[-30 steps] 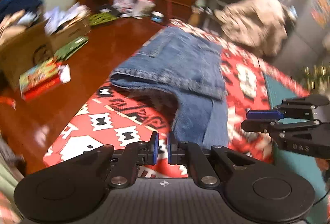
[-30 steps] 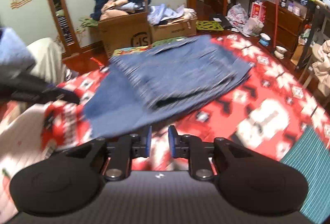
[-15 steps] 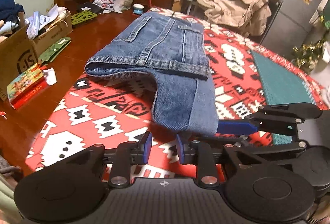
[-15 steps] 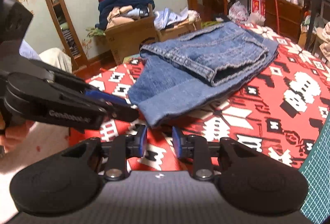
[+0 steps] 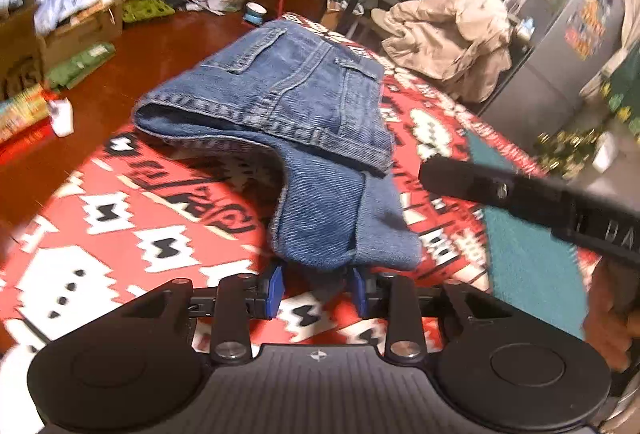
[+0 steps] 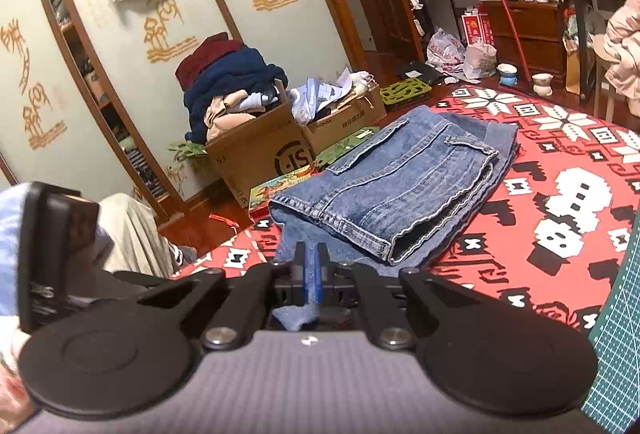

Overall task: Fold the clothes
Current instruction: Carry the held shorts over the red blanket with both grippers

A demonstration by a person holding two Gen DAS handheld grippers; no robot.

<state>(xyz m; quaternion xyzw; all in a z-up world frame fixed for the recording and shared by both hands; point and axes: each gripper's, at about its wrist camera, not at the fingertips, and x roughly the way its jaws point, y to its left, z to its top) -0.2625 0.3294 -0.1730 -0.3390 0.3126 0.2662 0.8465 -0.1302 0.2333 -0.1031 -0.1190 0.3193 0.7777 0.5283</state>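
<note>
Folded blue jeans (image 5: 296,106) lie on a red patterned cloth (image 5: 120,234); they also show in the right wrist view (image 6: 400,186). My left gripper (image 5: 316,288) is open, its blue pads on either side of the near leg end of the jeans. My right gripper (image 6: 311,274) is shut on a corner of the jeans' leg hem, with denim poking out below the pads. The right gripper's body (image 5: 540,202) shows at the right of the left wrist view.
Cardboard boxes (image 6: 260,158) piled with clothes stand on the wooden floor beyond the cloth. A green cutting mat (image 5: 520,262) lies at the right. A beige coat (image 5: 452,30) hangs over a chair. Small cups (image 6: 508,74) stand on the floor.
My left gripper has opened wider and come up to the leg end. My right gripper has closed on the hem corner of the jeans.
</note>
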